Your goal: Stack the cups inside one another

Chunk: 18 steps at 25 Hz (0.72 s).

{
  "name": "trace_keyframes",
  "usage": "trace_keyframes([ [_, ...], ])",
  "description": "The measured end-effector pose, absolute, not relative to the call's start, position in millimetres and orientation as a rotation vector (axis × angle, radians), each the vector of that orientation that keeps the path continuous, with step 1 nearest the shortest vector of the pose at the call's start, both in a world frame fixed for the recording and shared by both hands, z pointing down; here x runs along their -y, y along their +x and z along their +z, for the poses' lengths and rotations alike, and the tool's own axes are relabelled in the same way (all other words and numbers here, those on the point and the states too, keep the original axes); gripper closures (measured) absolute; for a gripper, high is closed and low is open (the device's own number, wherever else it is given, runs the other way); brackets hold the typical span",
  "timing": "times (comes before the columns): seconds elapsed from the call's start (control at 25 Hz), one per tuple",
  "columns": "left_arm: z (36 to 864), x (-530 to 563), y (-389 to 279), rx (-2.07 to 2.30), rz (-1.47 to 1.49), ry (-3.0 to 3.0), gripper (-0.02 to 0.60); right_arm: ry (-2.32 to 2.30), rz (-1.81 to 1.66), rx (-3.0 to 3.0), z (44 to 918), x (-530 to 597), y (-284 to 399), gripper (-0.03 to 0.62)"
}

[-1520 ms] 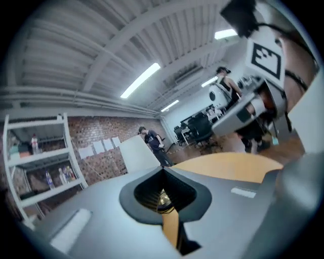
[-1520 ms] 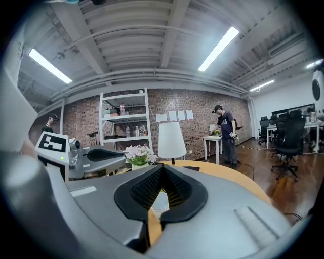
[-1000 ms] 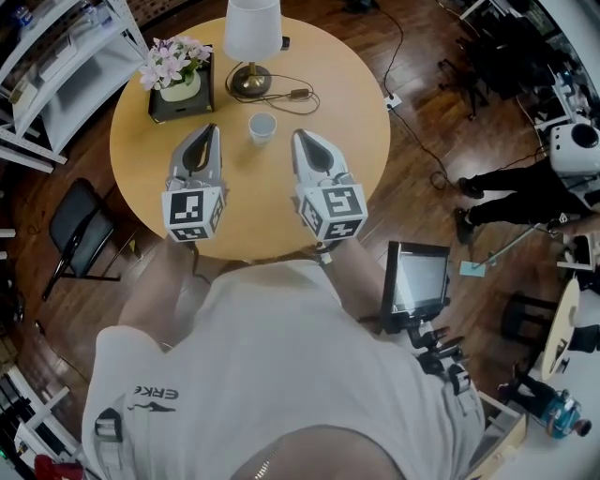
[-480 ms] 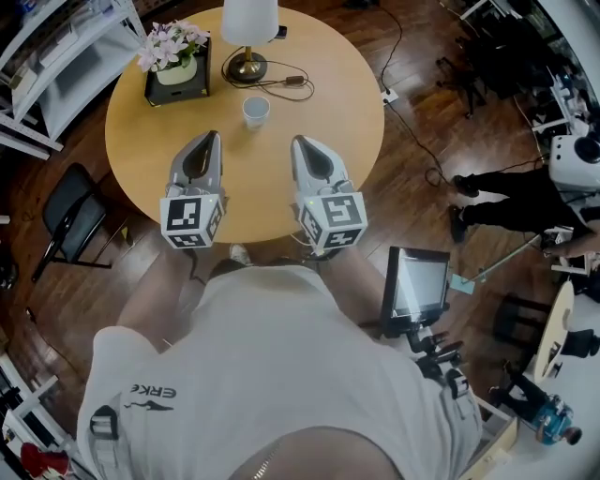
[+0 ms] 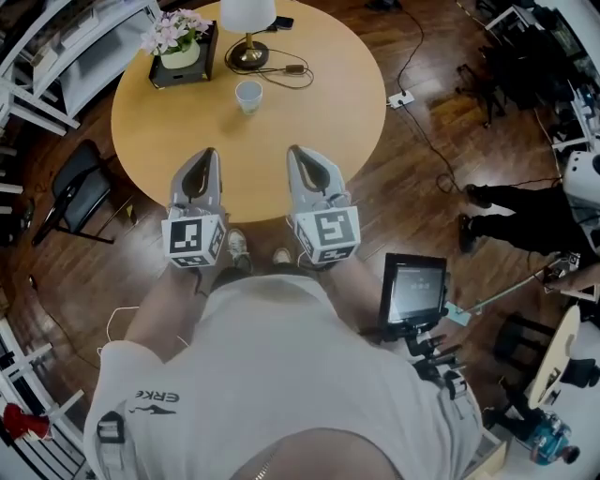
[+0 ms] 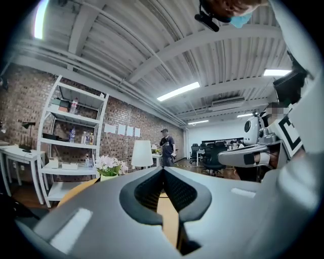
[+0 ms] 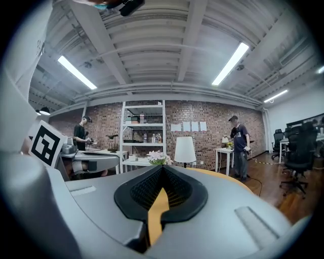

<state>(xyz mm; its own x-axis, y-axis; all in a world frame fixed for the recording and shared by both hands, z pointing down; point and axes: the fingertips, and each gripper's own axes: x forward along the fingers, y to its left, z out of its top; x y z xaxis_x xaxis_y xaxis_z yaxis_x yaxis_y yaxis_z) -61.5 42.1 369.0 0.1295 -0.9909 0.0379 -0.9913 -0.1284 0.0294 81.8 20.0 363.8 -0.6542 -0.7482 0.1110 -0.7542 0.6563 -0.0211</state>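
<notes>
A single white cup (image 5: 248, 97) stands upright on the round wooden table (image 5: 159, 122), toward its far side. Whether it is one cup or a nested stack I cannot tell. My left gripper (image 5: 206, 152) and right gripper (image 5: 293, 150) hover side by side over the table's near edge, well short of the cup. Both are shut with nothing between their jaws. In the left gripper view the gripper (image 6: 163, 169) has its tips meeting, and in the right gripper view the gripper (image 7: 163, 167) does too. The jaws hide the cup in both gripper views.
A white-shaded lamp (image 5: 247, 19) and a flower pot (image 5: 178, 42) stand at the table's far edge, with a cable beside them. A black chair (image 5: 80, 202) is at the left, a screen on a stand (image 5: 414, 291) at the right, and a person (image 5: 525, 202) beyond.
Both grippers have drawn back from the cup toward the table's near edge, staying shut and side by side. The cup has not moved on the table.
</notes>
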Motion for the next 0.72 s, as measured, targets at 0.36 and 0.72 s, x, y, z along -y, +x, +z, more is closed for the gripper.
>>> trace_keyframes([
  [0.36,346.9,-101.7,-47.7,2.126,0.013,2.356,0.58,1.199,0.086,2.832,351.9,-73.2,83.7,0.58],
  [0.72,336.9,-130.6,-52.4,2.069,-0.067,2.403,0.58,1.27,0.097,2.813,336.6,-103.9,81.1,0.58],
])
